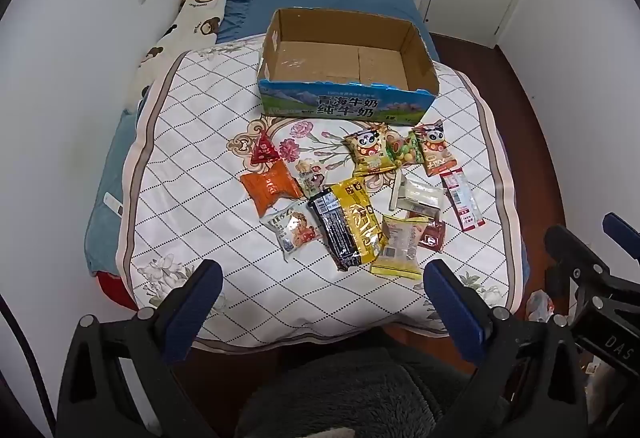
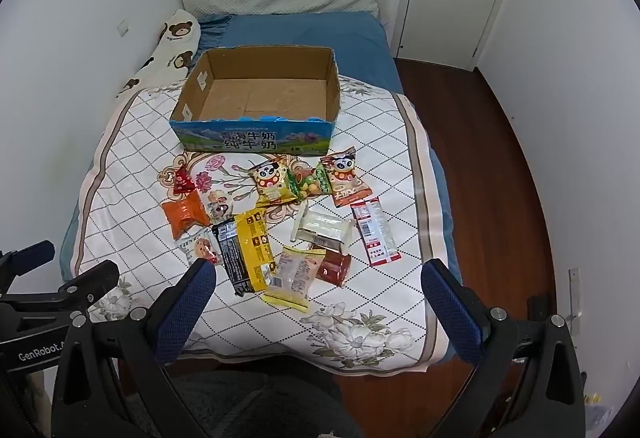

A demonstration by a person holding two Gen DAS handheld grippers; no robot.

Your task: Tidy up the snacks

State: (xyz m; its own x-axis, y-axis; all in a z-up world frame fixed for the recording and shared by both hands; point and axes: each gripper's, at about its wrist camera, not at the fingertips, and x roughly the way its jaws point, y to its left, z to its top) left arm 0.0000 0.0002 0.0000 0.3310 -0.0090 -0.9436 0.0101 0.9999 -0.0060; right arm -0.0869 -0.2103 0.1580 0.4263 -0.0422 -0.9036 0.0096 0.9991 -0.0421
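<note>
Crinkled foil and plastic snack packets (image 1: pixel 352 197) lie scattered across the near half of a quilted floral bedspread (image 1: pixel 192 141), between the bed's foot edge and an empty cardboard milk box (image 1: pixel 344 101) that sits open-topped just beyond them. Nothing is in the box yet, so the sorting appears not to have begun. The left gripper (image 1: pixel 320 286) and the right gripper (image 2: pixel 318 288) both hover above the foot of the bed with jaws spread wide and nothing between them.

Several risks stand out. The packets overlap: the black-and-gold bag (image 1: pixel 348 226) rests against a yellow packet (image 1: pixel 398 250), which in turn covers part of a dark red one (image 1: pixel 432 238), so a pinch on one could likely drag or flip its neighbour. The wrappers look slick and puffy, and a grip at a thin sealed edge might slip on the way to the box. The soft quilt gives under pressure, so fingers pressing down could snag fabric along with a packet. The long red-and-white sachet (image 1: pixel 464 197) lies nearest the quilt's right side, and a careless nudge could send it toward the wooden floor (image 2: pixel 500 165). With both grippers close together, they could also collide if they reach for the middle at once.
</note>
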